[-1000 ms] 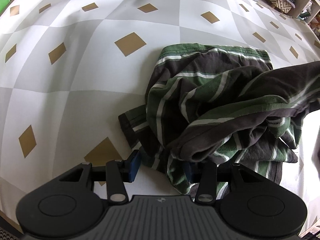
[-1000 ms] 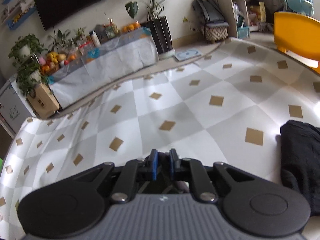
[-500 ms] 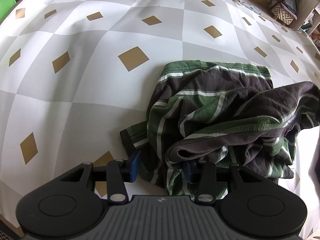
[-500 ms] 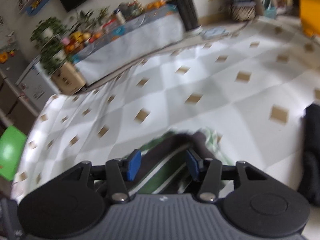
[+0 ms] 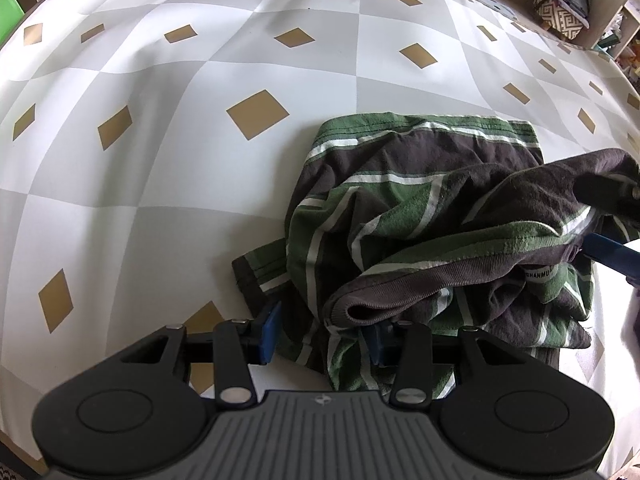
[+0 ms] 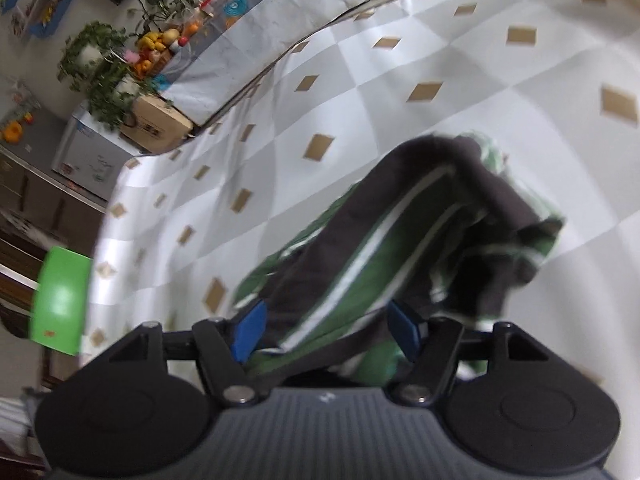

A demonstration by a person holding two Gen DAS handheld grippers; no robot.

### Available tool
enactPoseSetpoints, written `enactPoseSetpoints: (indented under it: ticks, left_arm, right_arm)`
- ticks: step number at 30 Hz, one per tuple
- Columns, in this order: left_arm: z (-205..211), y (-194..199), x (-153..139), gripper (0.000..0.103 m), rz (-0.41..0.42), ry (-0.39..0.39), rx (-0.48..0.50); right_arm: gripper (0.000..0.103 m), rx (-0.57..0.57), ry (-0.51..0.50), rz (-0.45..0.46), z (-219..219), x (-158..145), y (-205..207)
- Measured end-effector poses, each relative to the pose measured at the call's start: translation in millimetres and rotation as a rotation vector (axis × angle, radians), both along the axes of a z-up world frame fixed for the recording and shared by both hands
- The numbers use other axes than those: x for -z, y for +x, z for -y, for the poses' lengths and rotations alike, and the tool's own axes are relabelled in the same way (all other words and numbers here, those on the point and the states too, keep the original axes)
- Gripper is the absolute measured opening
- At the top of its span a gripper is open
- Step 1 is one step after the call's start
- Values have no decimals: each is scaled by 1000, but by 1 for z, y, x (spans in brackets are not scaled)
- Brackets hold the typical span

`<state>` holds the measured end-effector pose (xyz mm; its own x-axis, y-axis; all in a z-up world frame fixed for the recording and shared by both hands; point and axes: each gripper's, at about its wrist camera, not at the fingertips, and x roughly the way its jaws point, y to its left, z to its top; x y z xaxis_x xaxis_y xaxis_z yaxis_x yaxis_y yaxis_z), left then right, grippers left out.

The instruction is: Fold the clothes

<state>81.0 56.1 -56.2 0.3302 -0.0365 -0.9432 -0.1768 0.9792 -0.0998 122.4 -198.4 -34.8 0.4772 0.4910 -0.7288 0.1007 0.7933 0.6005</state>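
I am working over a bench (image 5: 168,168) covered in a grey-and-white checked cloth with tan diamonds, and the only garment in play is a green, dark and white striped shirt (image 5: 400,200) lying rumpled on it, toward the near right of the left wrist view. Its far hem is lying flat and fairly square, while the near part is bunching up in a loose heap with the ribbed collar (image 5: 400,296) rolled over on top.

I judge I am partway through a fold: one side is being laid over, and the right tongs (image 6: 328,332) are letting go, their jaws opening with the striped cloth between them but no longer pinched. The left tongs (image 5: 320,332) are standing partly apart around the near edge of the shirt; whether their pads are actually pressing on the fabric, I cannot tell.

Next, I think, I need to draw the right tongs clear without dragging the fold, then flatten the heap and square its edges.
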Motion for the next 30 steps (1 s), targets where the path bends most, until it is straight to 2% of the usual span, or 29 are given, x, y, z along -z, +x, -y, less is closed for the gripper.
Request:
enactPoseSetpoints:
  ticks: [2, 8, 10, 12, 15, 17, 25, 28, 30]
  left_arm:
    - [0, 0, 1, 41, -4, -2, 2]
    - [1, -2, 2, 41, -6, -4, 17]
    - [0, -3, 1, 41, -8, -10, 18]
    - [-1, -4, 0, 41, -10, -20, 20]
    - [-1, -6, -2, 42, -9, -26, 29]
    - [-1, -7, -4, 42, -5, -24, 36]
    - [4, -10, -10, 42, 27, -18, 87]
    - [8, -10, -9, 42, 33, -19, 113]
    - [8, -9, -7, 42, 31, -17, 117]
  right_arm:
    - [67, -8, 6, -3, -5, 2, 2]
    - [67, -29, -106, 9, -25, 6, 7]
    - [55, -27, -146, 25, -30, 6, 5]
    - [32, -28, -174, 42, -33, 5, 4]
    - [16, -28, -182, 61, -32, 1, 2]
    - [11, -17, -180, 78, -30, -3, 2]
    - [2, 48, -44, 213, -4, -34, 5]
    - [1, 49, -10, 292, 5, -50, 7]
    - [3, 53, -7, 309, 10, -56, 10]
